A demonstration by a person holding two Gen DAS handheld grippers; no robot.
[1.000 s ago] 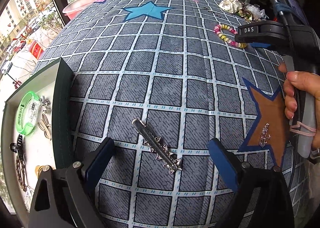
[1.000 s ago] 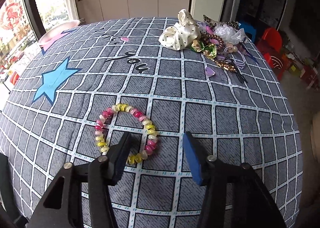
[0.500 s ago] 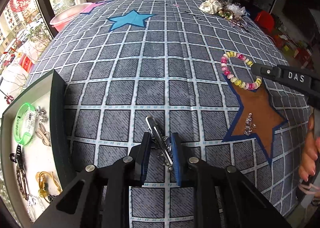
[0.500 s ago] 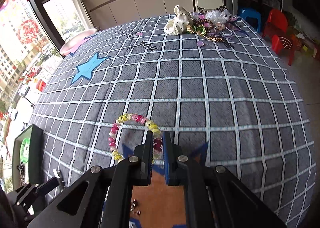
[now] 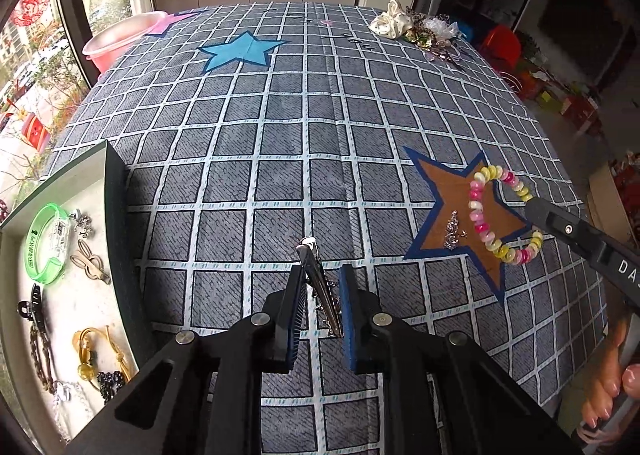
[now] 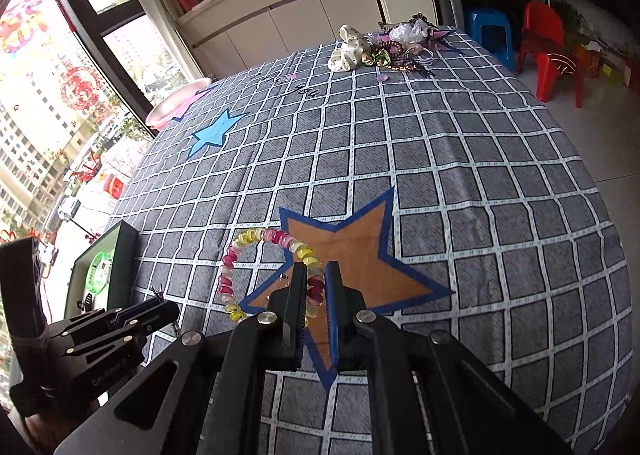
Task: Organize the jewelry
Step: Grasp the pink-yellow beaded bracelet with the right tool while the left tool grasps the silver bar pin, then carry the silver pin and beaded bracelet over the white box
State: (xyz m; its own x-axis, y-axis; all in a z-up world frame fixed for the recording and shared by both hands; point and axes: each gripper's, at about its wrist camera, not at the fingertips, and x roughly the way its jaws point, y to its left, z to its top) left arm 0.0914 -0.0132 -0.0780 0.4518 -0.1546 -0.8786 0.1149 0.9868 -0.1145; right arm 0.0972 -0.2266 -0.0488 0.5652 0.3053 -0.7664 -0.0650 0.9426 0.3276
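Observation:
My left gripper (image 5: pixel 320 275) is shut on a silver hair clip (image 5: pixel 316 275) and holds it above the checked tablecloth, its tip poking out forward. My right gripper (image 6: pixel 317 275) is shut on a pink and yellow bead bracelet (image 6: pixel 240 251), lifted over the brown star (image 6: pixel 352 255). The bracelet also shows in the left wrist view (image 5: pixel 484 215), hanging from the right gripper's fingers (image 5: pixel 560 223). A small silver trinket (image 5: pixel 453 231) lies on the brown star (image 5: pixel 448 187). The white jewelry tray (image 5: pixel 24 355) sits at the left.
The tray holds a green bangle (image 5: pixel 44 243), a black claw clip (image 5: pixel 32 307), a gold cord (image 5: pixel 92 351) and other pieces. A pile of scrunchies and hair ties (image 6: pixel 380 47) lies at the far right corner. A pink basin (image 5: pixel 120 39) stands far left, past a blue star (image 5: pixel 240 51).
Both grippers closed on their items and lifted: the left took the hair clip off the cloth, the right raised the bracelet and carried it over the brown star.

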